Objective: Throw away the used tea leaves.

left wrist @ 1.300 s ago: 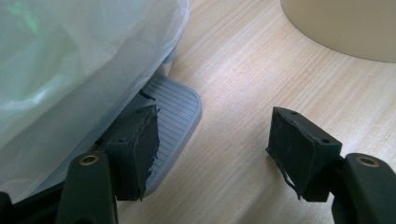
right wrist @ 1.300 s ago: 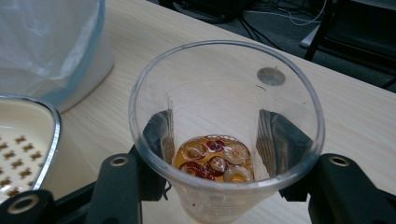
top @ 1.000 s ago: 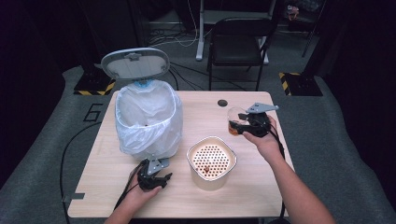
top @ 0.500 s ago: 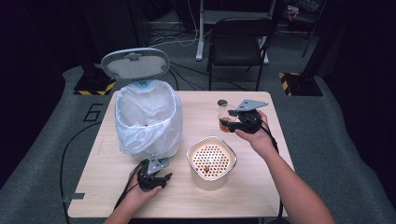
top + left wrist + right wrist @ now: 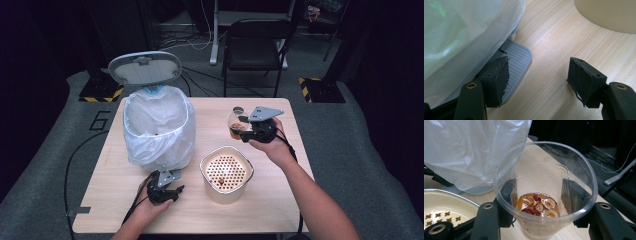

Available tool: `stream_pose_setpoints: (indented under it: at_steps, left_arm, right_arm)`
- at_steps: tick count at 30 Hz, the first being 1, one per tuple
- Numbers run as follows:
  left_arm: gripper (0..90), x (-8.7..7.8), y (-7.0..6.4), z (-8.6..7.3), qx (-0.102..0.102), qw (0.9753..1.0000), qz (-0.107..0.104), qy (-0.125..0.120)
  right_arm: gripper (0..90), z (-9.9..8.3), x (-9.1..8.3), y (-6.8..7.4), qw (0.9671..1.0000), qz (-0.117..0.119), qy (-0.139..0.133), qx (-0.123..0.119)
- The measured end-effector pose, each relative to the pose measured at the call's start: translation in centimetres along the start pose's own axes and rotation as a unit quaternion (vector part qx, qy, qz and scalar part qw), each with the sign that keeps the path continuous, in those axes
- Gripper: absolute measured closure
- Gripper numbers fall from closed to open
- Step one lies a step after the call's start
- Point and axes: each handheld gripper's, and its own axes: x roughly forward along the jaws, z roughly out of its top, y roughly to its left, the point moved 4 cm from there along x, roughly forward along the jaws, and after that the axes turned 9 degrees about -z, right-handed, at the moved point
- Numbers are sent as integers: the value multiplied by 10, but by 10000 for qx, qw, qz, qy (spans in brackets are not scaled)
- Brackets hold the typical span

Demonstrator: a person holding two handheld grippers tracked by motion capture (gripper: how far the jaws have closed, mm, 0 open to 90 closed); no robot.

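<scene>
A clear plastic cup point(image 5: 235, 124) with a little brown liquid in its bottom hangs above the table's far right, with my right gripper point(image 5: 240, 132) shut on it. In the right gripper view the cup point(image 5: 544, 202) stands upright between the jaws of that gripper point(image 5: 537, 195). A pedal bin lined with a white bag point(image 5: 157, 130) stands at the left, its lid point(image 5: 145, 67) raised. My left gripper point(image 5: 167, 192) rests open at the bin's foot. In the left gripper view one jaw of that gripper point(image 5: 541, 80) lies on the grey pedal point(image 5: 519, 55).
A cream pot with a perforated strainer insert point(image 5: 226, 172) sits at the table's front middle, between the two grippers. The wooden table point(image 5: 110, 205) has bare room at the front left and right. A black chair point(image 5: 255, 42) stands beyond the far edge.
My right gripper has carried the cup a little to the left, toward the bin and the strainer pot. The left gripper has stayed on the pedal.
</scene>
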Motion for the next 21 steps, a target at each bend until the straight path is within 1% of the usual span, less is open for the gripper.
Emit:
stream_pose_setpoints:
  at_steps: [1,2,4,5,6,7,8,9,10,11,12,13,14,15,16,18,19,21]
  left_arm:
    - [335,0,0,0,-1,10000,-1,2]
    - [335,0,0,0,-4,10000,-22,8]
    - [335,-1,0,0,-13,10000,-57,33]
    - [335,-1,0,0,-13,10000,-57,33]
    - [335,-1,0,0,-6,10000,-56,36]
    - [335,0,0,0,-5,10000,-1,1]
    - [335,0,0,0,-4,10000,-3,3]
    - [335,0,0,0,-4,10000,-3,3]
    - [335,1,-2,0,-115,9999,-27,-22]
    - [335,1,-2,0,-122,9999,-26,-19]
    - [335,0,0,0,1,10000,1,4]
    - [335,0,0,0,1,10000,1,4]
    - [335,0,0,0,-14,10000,-3,-15]
    - [335,1,-2,0,-117,9999,-29,-40]
    - [335,1,-2,0,-103,9999,-25,-8]
    - [335,1,-2,0,-124,9999,-26,-37]
    - [335,1,-2,0,-124,9999,-26,-37]
    - [335,1,-2,0,-116,9999,-23,-31]
  right_arm:
    - [469,1,-1,1,9999,11,-45,-94]
    - [469,2,-2,3,9999,10,-58,-108]
    - [469,3,-4,5,9997,9,-126,-228]
    - [469,3,-4,5,9997,9,-126,-228]
    - [469,4,-4,6,9994,12,-175,-294]
    - [469,5,-5,7,9989,22,-242,-398]
    - [469,5,-7,9,9982,7,-302,-523]
    - [469,5,-7,9,9982,7,-302,-523]
    - [469,5,-8,12,9972,1,-373,-654]
    - [469,5,-8,13,9966,-2,-396,-721]
    - [469,4,-8,14,9961,-16,-412,-779]
    - [469,4,-8,14,9961,-16,-412,-779]
    - [469,3,-9,16,9952,-28,-440,-875]
    - [469,2,-9,17,9945,-40,-460,-939]
    - [469,1,-10,18,9938,-45,-477,-1002]
    - [470,1,-11,20,9923,-69,-489,-1132]
    - [470,1,-11,20,9923,-69,-489,-1132]
    - [470,0,-13,23,9894,-100,-504,-1361]
